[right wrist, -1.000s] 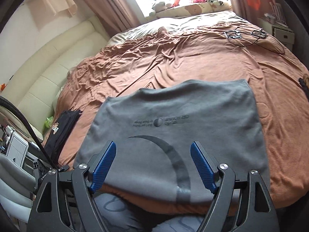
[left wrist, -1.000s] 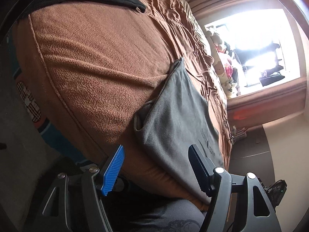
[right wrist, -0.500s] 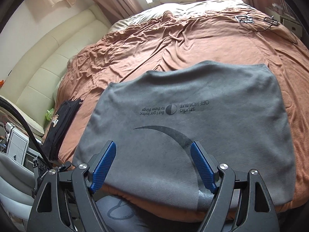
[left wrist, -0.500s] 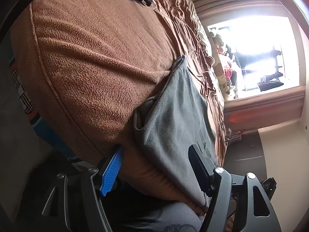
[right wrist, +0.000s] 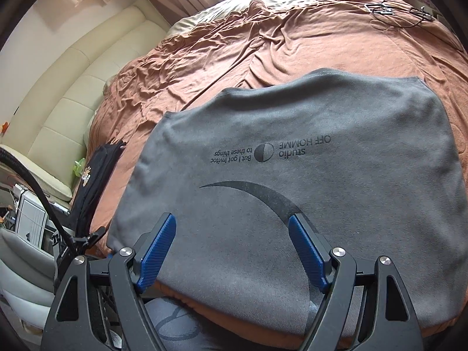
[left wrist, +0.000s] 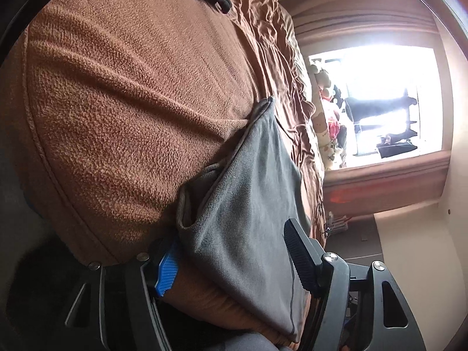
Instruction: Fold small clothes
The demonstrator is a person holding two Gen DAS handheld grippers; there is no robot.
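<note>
A grey T-shirt (right wrist: 307, 175) with a dark printed logo and crescent lies flat on the brown blanket (right wrist: 234, 49), its near edge at the edge of the bed. My right gripper (right wrist: 231, 251) hovers open just over that near edge, and its blue pads (right wrist: 158, 251) touch nothing. In the rolled left wrist view my left gripper (left wrist: 231, 242) straddles the shirt's (left wrist: 248, 204) side corner and the blanket's edge. Its jaws are closing. One blue pad (left wrist: 166, 275) is tucked under the blanket's edge and the other finger (left wrist: 301, 257) stands over the shirt. I see no firm pinch.
A black garment (right wrist: 93, 181) lies at the bed's left edge, near a black cable (right wrist: 38, 193). A cream padded headboard (right wrist: 73, 102) curves along the left. Cables (right wrist: 389, 11) lie at the far right of the bed. Stuffed toys (left wrist: 324, 122) sit below the bright window (left wrist: 377, 102). A person's grey trouser leg (right wrist: 172, 324) is below.
Both grippers have come down and closer to the shirt's near edge. The left gripper's jaws have narrowed, and its blue pad has slipped under the blanket's edge.
</note>
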